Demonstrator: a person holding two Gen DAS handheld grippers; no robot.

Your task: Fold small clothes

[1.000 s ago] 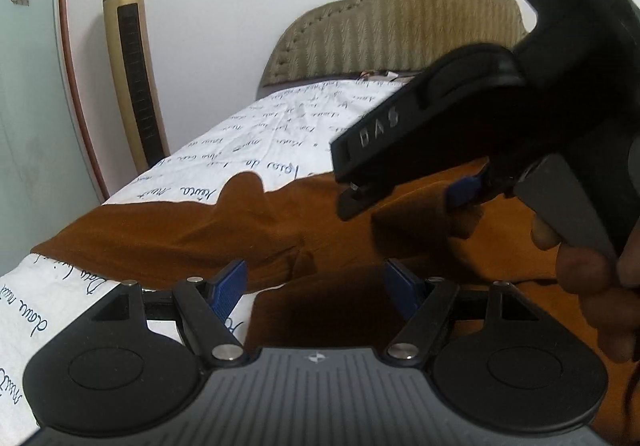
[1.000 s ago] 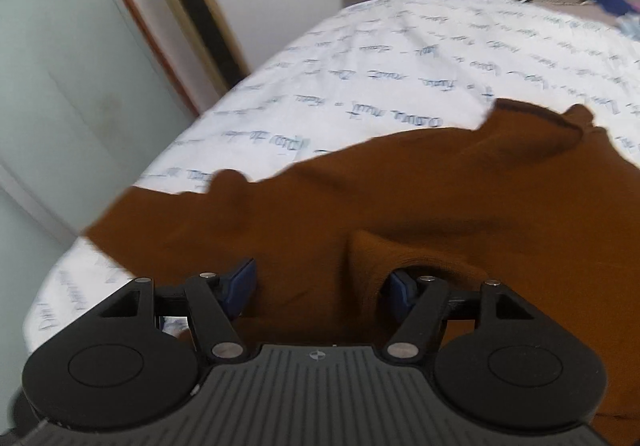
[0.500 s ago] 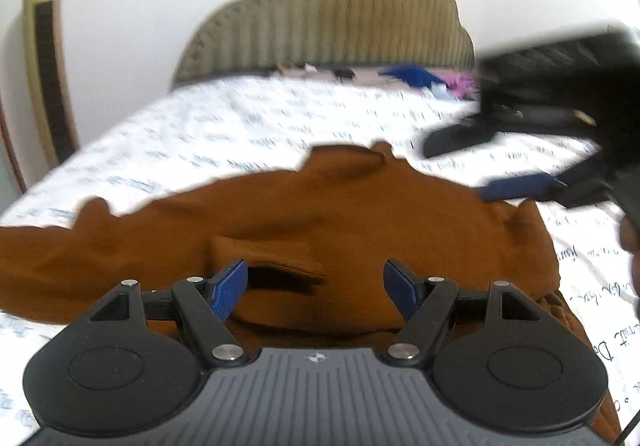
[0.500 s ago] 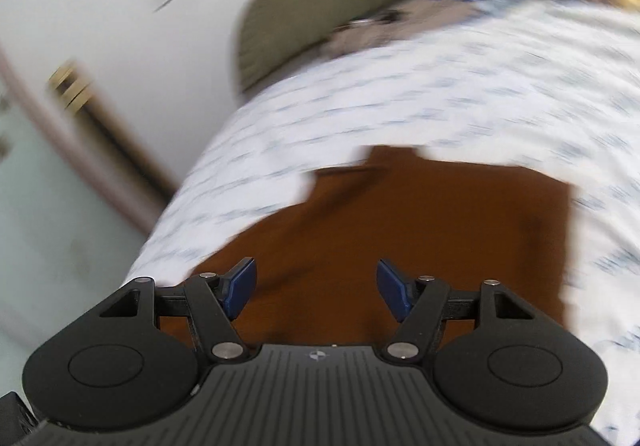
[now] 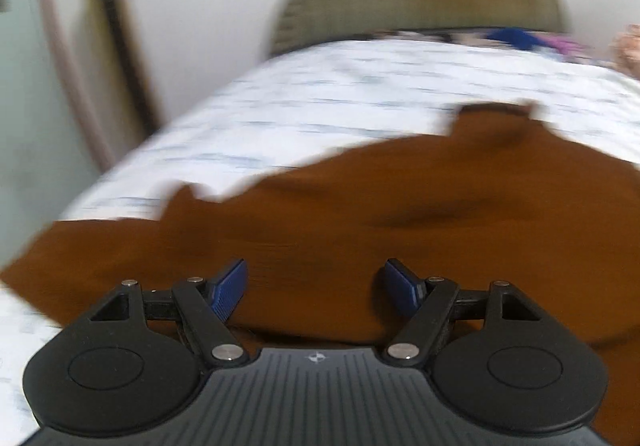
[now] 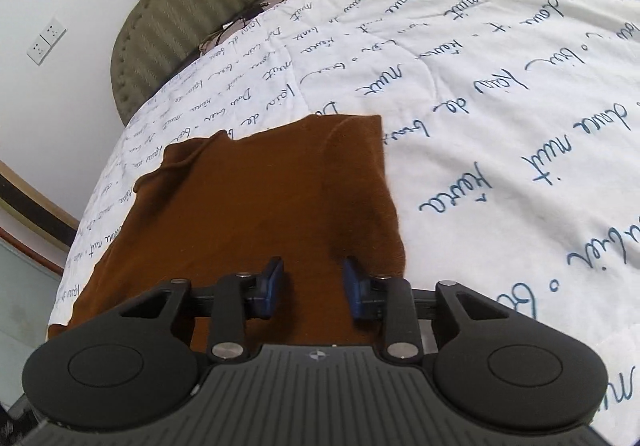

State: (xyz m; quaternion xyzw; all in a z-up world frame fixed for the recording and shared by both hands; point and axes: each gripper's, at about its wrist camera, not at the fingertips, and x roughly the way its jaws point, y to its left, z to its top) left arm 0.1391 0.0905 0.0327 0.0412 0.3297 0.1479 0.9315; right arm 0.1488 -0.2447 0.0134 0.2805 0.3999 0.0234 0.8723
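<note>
The brown garment [image 6: 256, 205] lay spread on the bed's script-printed quilt [image 6: 500, 93], its near hem toward both tools. A second before, the right gripper [image 6: 314, 288] had hung well out over the middle of the cloth and crossed the left wrist view; at this moment it sat low at the garment's near right corner and was gone from that view. A fold appeared to be starting from that corner — my judgement only.

Its jaws, wide a moment earlier, were closing and stood fairly narrow, with brown fabric showing between the blue pads [image 6: 270, 286]. Whether the pads had actually pinched the cloth could not be told (a gap remained, and the fabric lay flat beneath).

The left gripper [image 5: 316, 292] had shifted sideways along the hem — the view was smeared. Its jaws stood wide as before, over the garment, holding nothing.
</note>
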